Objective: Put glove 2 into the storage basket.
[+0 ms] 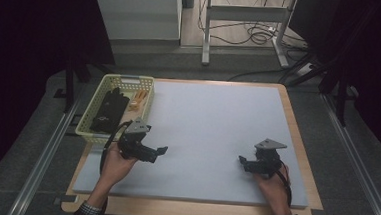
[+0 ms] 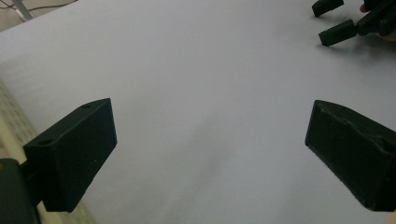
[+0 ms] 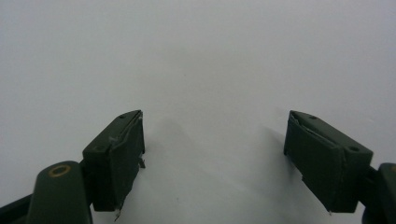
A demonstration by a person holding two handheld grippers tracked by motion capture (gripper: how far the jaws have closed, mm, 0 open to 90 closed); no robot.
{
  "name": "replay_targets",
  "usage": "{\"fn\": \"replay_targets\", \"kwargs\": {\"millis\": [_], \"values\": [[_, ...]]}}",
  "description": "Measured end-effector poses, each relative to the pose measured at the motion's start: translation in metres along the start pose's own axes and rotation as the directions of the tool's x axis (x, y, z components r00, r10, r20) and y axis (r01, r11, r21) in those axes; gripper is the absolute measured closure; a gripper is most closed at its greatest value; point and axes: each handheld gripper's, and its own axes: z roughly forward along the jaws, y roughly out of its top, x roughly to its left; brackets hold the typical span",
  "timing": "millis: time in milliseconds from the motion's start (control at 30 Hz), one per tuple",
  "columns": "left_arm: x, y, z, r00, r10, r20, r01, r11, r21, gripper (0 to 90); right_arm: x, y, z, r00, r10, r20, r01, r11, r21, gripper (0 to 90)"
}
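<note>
The person's two hands sit nearest, each holding a gripper low over the grey mat. The left gripper has its jaws spread wide with nothing between them, as does the right gripper; both look parked at rest, ready to reach. They point toward each other across bare mat. Just behind and to the outer side of the left gripper stands the yellow basket, holding a black glove and some small orange pieces. Being closest, the left gripper seems the one placed to fetch from it.
</note>
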Motion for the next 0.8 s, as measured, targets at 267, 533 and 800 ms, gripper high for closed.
{"fn": "replay_targets", "kwargs": {"millis": [267,533,800], "values": [[-0.006,-0.005,0.01,0.9998,0.002,0.02,-0.002,1.0,-0.001,2.5,0.0,0.0,0.0,1.0,0.0,0.0,0.0,1.0,0.0,20.1],[-0.013,-0.013,0.022,0.9993,0.006,0.036,-0.006,1.0,0.005,2.6,0.0,0.0,0.0,1.0,0.0,0.0,0.0,1.0,0.0,20.1],[-0.02,-0.026,0.038,0.9984,0.024,0.051,-0.026,0.999,0.036,2.6,0.0,0.0,0.0,1.0,0.0,0.0,0.0,1.0,0.0,20.0]]}}
